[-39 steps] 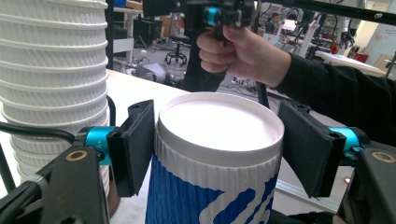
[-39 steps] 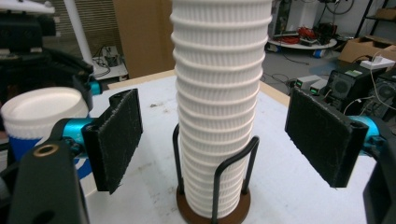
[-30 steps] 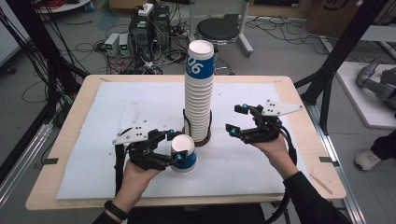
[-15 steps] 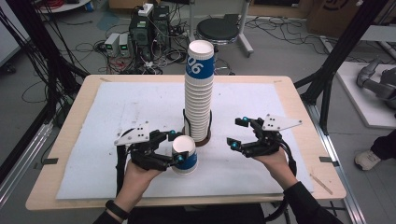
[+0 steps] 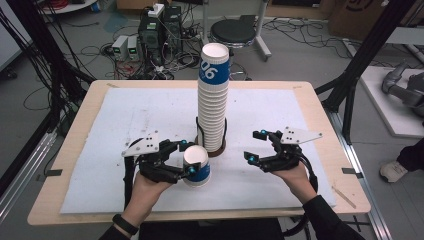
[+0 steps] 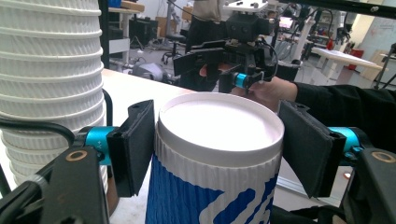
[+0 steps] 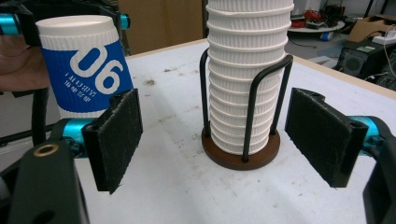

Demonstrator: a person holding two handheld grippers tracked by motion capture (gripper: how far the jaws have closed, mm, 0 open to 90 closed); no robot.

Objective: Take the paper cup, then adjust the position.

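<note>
Left gripper [image 5: 186,159]: seen at the near left of the bench [image 5: 65,150]; its fingers [image 6: 135,144] are pinched on the two sides of a single paper cup [image 5: 196,166], with the pads pressed against the ribbed wall just under the cup's white end.
Single cup: blue and white, marked "06"; it is held upside down, closed end up, just near and left of the tall stack. Whether it rests on the bench or is lifted clear cannot be told.
Cup stack [image 5: 212,100]: white ribbed cups are nested upright into a tall column at the middle of the bench; the top cup carries a blue band with "06".
Holder [image 7: 240,156]: the stack is kept on a round brown base with black wire uprights around its lower cups.
Right gripper [image 5: 255,145]: held in the hand at the near right, well apart from the stack; its fingers [image 7: 116,135] are spread with nothing between them, pointed towards the holder.
Mat [image 5: 125,115]: a pale sheet is laid over the bench top under everything.
</note>
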